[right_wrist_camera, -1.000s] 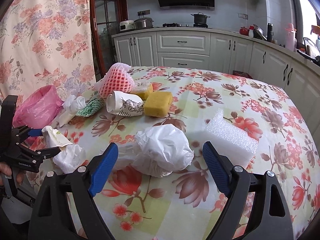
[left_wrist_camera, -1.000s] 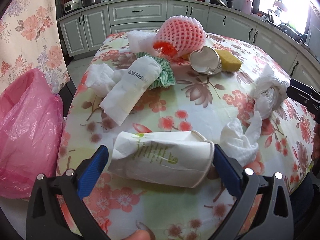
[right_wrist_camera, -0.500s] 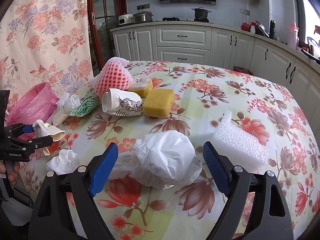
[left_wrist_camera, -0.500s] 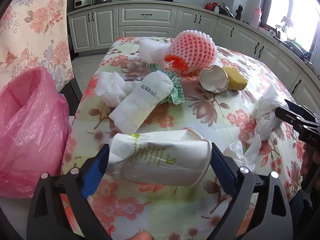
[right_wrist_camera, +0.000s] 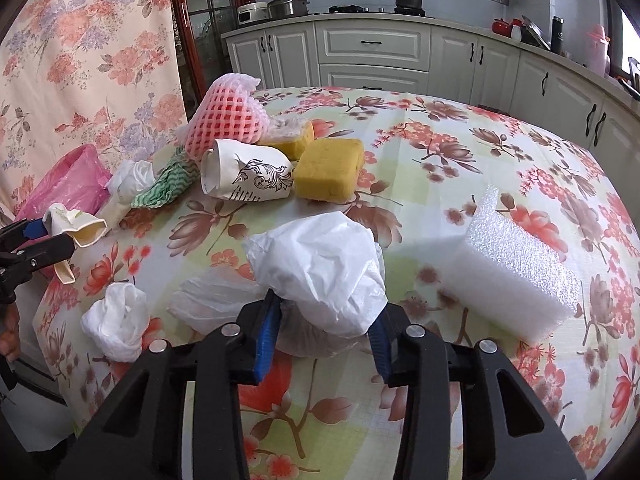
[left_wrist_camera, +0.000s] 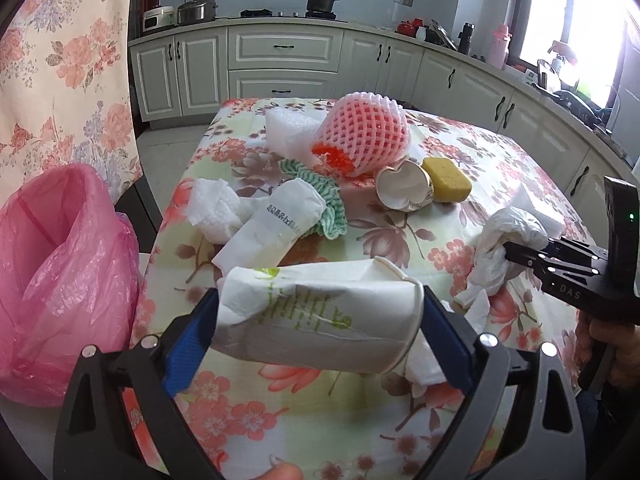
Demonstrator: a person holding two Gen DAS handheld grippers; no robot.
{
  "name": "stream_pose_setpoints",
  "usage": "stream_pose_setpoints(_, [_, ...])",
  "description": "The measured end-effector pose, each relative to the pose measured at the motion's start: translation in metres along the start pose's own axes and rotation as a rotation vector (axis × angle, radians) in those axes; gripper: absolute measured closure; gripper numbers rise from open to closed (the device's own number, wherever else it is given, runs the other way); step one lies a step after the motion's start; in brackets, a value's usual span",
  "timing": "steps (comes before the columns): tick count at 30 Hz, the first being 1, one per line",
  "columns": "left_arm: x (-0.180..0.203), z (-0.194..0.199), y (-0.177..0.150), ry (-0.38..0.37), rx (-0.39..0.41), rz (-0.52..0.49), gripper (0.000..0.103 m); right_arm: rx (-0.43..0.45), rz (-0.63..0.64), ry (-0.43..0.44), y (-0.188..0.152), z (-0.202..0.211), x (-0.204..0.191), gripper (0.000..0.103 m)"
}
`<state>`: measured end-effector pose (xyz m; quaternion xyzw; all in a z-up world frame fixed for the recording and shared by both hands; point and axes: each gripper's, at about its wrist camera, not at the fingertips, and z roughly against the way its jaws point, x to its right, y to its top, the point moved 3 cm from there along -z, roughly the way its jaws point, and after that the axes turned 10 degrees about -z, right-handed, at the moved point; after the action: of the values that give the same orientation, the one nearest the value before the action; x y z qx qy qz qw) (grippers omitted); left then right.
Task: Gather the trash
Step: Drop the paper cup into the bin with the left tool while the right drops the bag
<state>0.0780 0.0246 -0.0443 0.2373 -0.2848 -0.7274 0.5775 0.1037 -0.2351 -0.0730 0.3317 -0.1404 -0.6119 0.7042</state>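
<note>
Two grippers are at work over the floral table (right_wrist_camera: 460,140), each with something in its grip. The left gripper (left_wrist_camera: 320,320) pinches a crushed paper cup (left_wrist_camera: 316,312) crosswise between its blue pads (left_wrist_camera: 188,340), holding it above the table's near edge, between the table and the pink bag (left_wrist_camera: 60,280) that stands open beside the table's left side. From the right wrist view that cup (right_wrist_camera: 76,228) shows at the far left edge of the table, lifted clear of the cloth.

The right gripper (right_wrist_camera: 322,340) has its pads pressed in on a white plastic bag (right_wrist_camera: 320,268), which bulges up between them near the table's front edge; the bag's loose part trails onto the cloth to its left. In the left view the same bag (left_wrist_camera: 504,240) hangs bunched at the tips of the right gripper (left_wrist_camera: 516,256).

Elsewhere on the table: a crumpled tissue (right_wrist_camera: 116,320) lies near the front left corner, and a white foam block (right_wrist_camera: 520,268) rests to the right of the plastic bag. Farther back toward the table's left side sit a yellow sponge (right_wrist_camera: 332,168), a patterned paper cup (right_wrist_camera: 248,178) on its side touching it, a pink foam net (right_wrist_camera: 224,120) behind the cup, and a green cloth (right_wrist_camera: 168,184) beside it. From the left view a flat white packet (left_wrist_camera: 272,228) lies over the cloth's edge, with another tissue (left_wrist_camera: 212,208) just to its left.
</note>
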Motion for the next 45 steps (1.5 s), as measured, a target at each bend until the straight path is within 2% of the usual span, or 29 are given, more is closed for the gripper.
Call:
stream_pose_setpoints(12, [-0.004, 0.022, 0.009, 0.032, 0.052, -0.002, 0.011, 0.082, 0.008, 0.015, 0.017, 0.035, -0.008, 0.071])
stream_pose_setpoints(20, [-0.021, 0.045, 0.016, 0.075, 0.097, 0.02, 0.011, 0.129, 0.024, 0.038, 0.032, 0.052, -0.021, 0.071])
stream_pose_setpoints(34, [-0.096, 0.107, 0.02, 0.236, 0.177, 0.094, 0.011, 0.166, 0.068, 0.106, 0.061, 0.058, -0.065, 0.071])
stream_pose_setpoints(45, [-0.16, 0.141, 0.006, 0.345, 0.209, 0.185, 0.011, 0.179, 0.146, 0.181, 0.083, 0.051, -0.127, 0.071])
